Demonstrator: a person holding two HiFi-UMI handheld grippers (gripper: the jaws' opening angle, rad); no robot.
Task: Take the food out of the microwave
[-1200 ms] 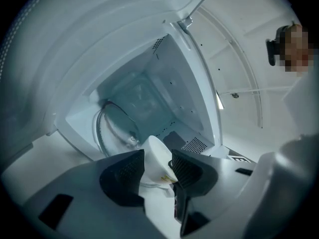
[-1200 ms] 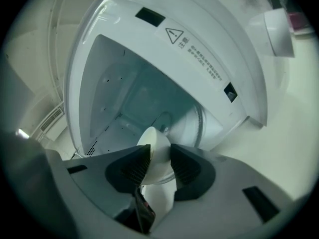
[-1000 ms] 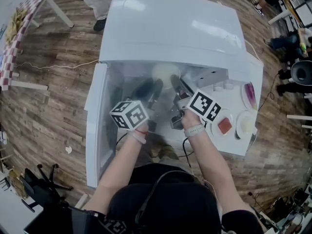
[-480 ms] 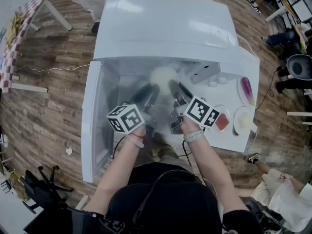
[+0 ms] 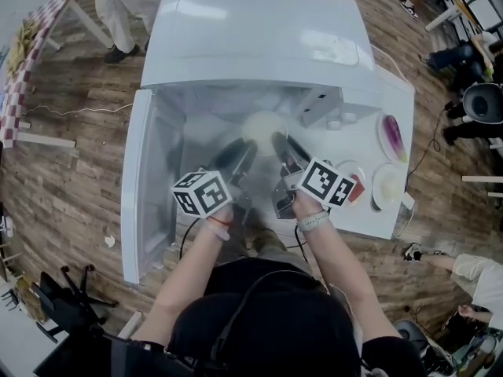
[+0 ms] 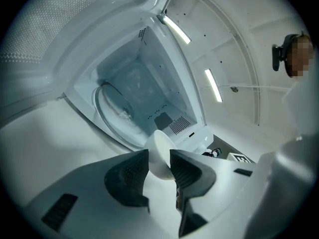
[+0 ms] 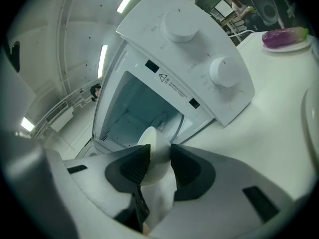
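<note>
A white bowl hangs just in front of the open microwave, gripped on both sides. My left gripper is shut on its left rim, and the bowl's edge shows wedged between the dark pads. My right gripper is shut on the right rim, where the bowl again sits between the pads. Behind the bowl the lit cavity with its glass turntable lies open. What the bowl holds cannot be seen.
The microwave door stands swung open at the left. The control panel with two knobs is to the right of the cavity. On the table right of it are an eggplant plate, a plate with red food and a white plate.
Both grippers have drawn back toward me with the bowl, so it now sits farther out from the cavity. The door looks swung wider at the left.
</note>
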